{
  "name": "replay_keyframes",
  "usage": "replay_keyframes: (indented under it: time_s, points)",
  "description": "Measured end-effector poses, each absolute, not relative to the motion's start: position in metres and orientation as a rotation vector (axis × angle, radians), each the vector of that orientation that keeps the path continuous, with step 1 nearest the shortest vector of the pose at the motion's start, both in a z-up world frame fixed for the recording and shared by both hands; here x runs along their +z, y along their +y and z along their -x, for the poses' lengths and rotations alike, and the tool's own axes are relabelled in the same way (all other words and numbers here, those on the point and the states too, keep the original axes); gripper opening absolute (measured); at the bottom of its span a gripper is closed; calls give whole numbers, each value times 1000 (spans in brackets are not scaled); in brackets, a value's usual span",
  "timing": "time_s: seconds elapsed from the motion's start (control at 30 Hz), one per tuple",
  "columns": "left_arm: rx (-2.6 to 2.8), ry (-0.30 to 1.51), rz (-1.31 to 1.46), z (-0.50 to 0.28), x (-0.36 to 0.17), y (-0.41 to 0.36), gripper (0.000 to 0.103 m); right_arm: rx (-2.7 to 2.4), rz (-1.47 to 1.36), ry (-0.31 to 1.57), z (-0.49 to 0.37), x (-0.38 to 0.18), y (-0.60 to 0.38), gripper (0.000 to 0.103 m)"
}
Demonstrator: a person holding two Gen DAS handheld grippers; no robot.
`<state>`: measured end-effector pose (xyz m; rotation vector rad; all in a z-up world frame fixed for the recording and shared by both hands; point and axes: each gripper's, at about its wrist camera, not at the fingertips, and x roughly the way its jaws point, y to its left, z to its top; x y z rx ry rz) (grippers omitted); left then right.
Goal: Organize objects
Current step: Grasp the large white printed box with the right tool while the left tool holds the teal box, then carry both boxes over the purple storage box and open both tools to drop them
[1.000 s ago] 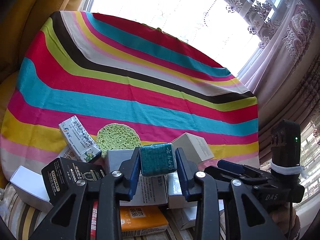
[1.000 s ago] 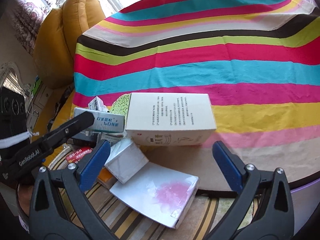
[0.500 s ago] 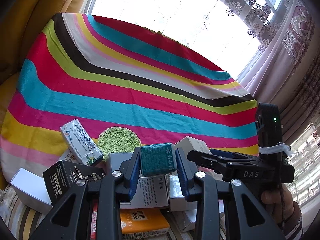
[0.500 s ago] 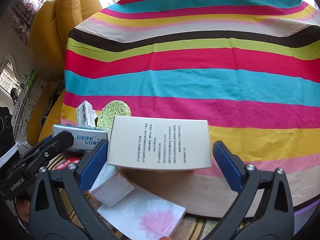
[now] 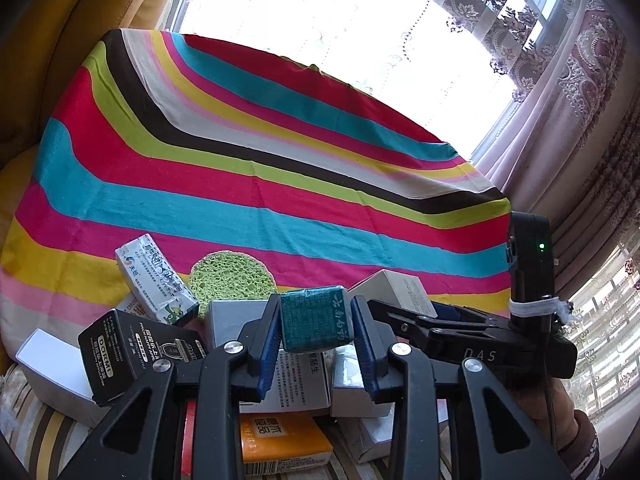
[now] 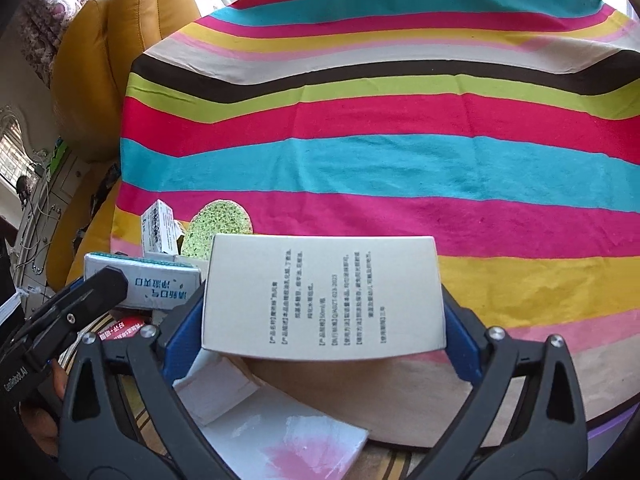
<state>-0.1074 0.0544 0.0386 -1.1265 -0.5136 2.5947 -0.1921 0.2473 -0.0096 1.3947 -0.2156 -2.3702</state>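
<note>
Right wrist view: right gripper (image 6: 320,320) brackets the white carton (image 6: 322,298), pad contact uncertain, so it may slip onto the pile; left gripper (image 5: 316,330) pinches the teal box (image 5: 316,318) above clutter, striped cloth (image 6: 380,160) beyond.

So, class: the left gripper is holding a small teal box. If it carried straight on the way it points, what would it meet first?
Probably the grey box just behind the teal box held in the left gripper, with the green sponge beyond; depth is hard to judge.
</note>
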Motion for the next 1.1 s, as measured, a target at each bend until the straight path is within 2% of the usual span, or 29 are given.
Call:
replay_keyframes:
  time_s: [0.57,1.1]
  points:
    - [2596,-496,1034,82,62,70,35,-2610,-1194,-299,129,29,287,100]
    - [2446,-413,1059,51,65,133,35,-2727,-1246,-390,51,36,352,100]
